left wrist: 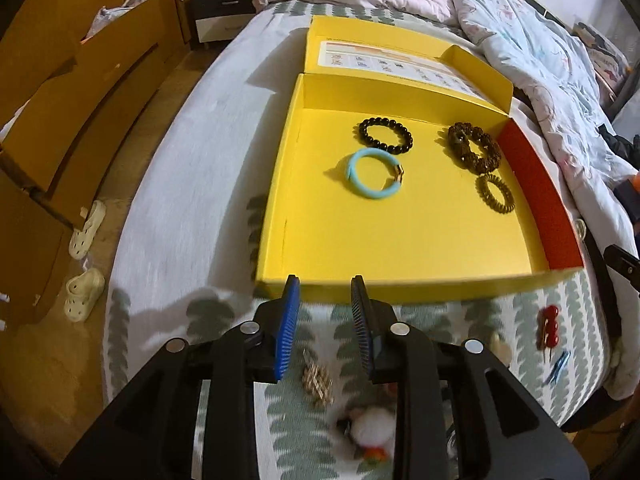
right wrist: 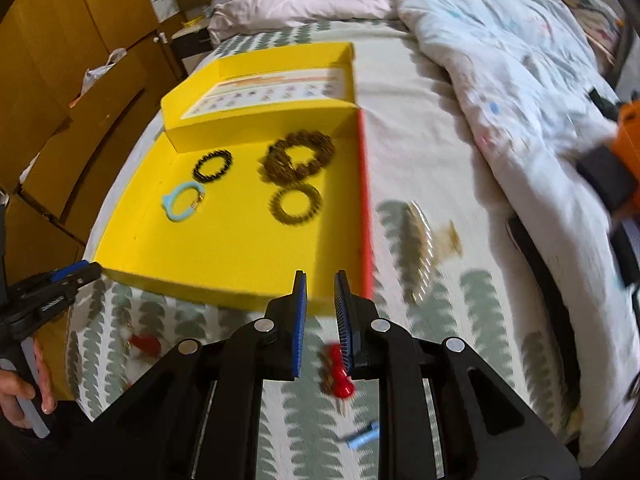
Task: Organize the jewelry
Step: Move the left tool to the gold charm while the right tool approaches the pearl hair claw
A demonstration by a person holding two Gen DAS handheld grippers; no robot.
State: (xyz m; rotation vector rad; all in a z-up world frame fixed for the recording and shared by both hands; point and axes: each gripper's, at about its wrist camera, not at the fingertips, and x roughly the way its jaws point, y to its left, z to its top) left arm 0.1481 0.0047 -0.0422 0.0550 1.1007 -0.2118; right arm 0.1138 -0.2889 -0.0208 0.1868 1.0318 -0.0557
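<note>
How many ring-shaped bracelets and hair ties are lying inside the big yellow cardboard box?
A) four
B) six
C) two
A: the yellow cardboard box holds a black bead bracelet, a light blue bangle, a chunky brown bead bracelet and a small brown coil hair tie.

The bed point(left wrist: 172, 184) carries a yellow box point(left wrist: 400, 240), rumpled quilts point(left wrist: 520, 40) and scattered hair clips point(left wrist: 548, 326).

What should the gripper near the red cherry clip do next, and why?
Probably lower the open right gripper onto the red cherry clip and close. Four bracelets already lie in the yellow box, while this clip sits on the bedspread just below the empty fingers.
</note>
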